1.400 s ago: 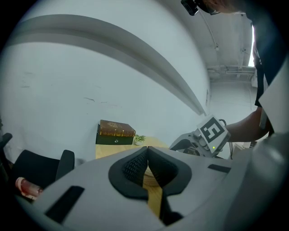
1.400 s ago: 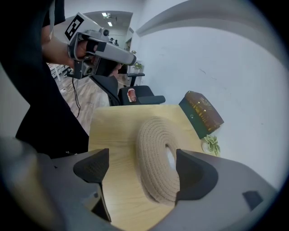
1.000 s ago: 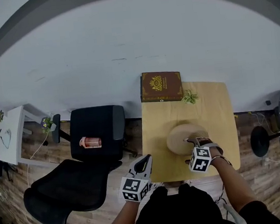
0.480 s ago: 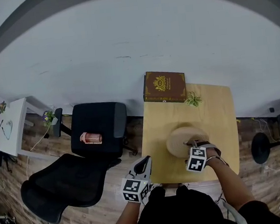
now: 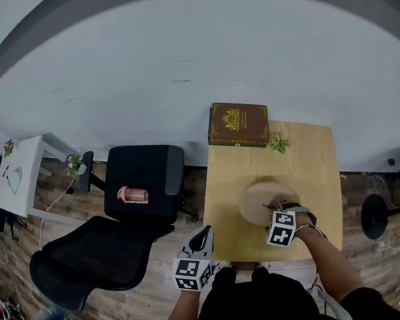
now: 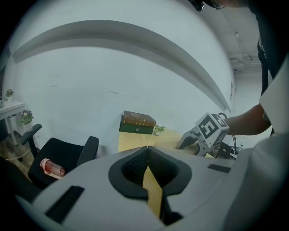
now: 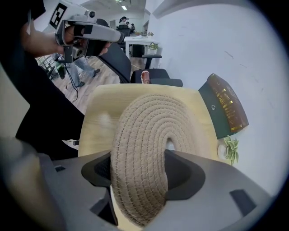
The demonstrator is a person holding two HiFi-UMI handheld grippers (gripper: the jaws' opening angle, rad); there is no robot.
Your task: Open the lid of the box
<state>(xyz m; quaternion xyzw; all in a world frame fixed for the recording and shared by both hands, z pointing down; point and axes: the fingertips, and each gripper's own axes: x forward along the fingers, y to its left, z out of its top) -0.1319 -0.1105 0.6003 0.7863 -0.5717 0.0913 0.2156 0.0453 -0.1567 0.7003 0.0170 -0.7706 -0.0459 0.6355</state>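
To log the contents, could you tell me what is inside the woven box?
Only the coiled woven lid shows, above the wooden table; it covers everything beneath, so the inside is hidden.

On the table (image 5: 228, 213), woven box (image 5: 261, 198) sits before case (image 5: 238, 124); chair (image 5: 143, 189) left, seemingly apart.

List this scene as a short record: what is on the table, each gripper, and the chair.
table: woven lid, brown box, small plant
right gripper: jaws just closing, clamped on the woven lid's rim
left gripper: shut, empty, off the table's near left corner
chair: black, pink bottle on its seat
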